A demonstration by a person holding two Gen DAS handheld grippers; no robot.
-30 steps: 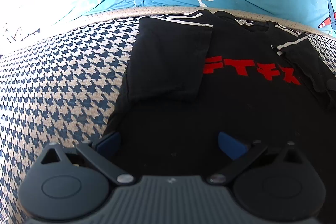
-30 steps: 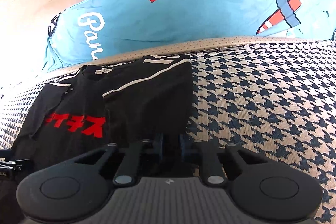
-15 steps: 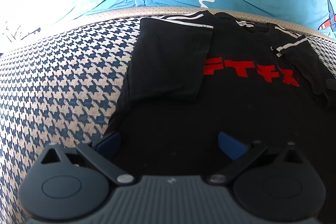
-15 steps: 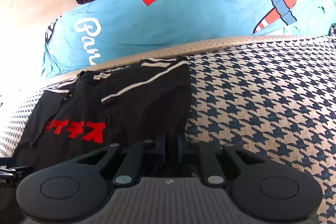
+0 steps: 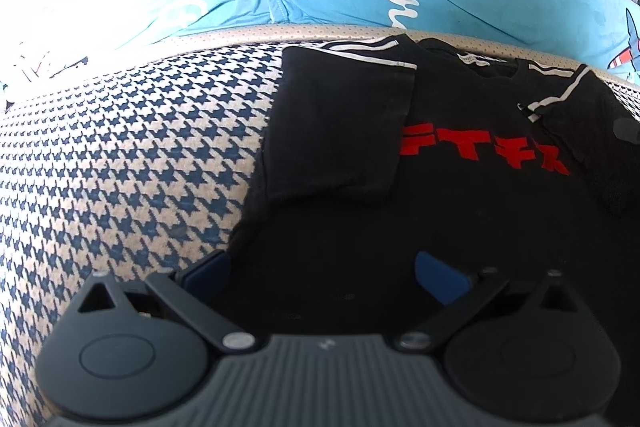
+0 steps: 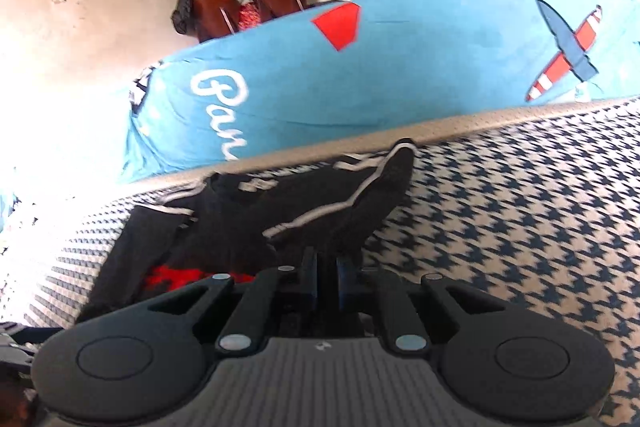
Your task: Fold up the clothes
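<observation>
A black T-shirt [image 5: 460,115] with red characters and white-striped sleeves lies chest-up on the houndstooth cover [image 5: 120,155]. Its left sleeve is folded in over the body. My left gripper [image 5: 324,271] hangs open over the shirt's lower left part, and its blue pads [image 5: 440,277] stand wide apart without pinching anything. My right gripper [image 6: 326,275] is shut on the shirt's right side edge. From the jaws the black fabric [image 6: 320,211] rises in a raised ridge towards the striped right sleeve [image 6: 360,195]. The hem nearest me is hidden under both gripper bodies.
A long sky-blue cushion [image 6: 400,75] with white script and a plane print lies behind the shirt, past a beige perforated border [image 5: 240,35]. Bare houndstooth cover [image 6: 520,227] stretches to the right of the shirt. Brown chairs [image 6: 248,7] with draped clothing stand by the far wall.
The right gripper's jaws have come together on the shirt's right edge and risen, pulling that side up off the cover. The left gripper and the left half of the shirt have stayed put.
</observation>
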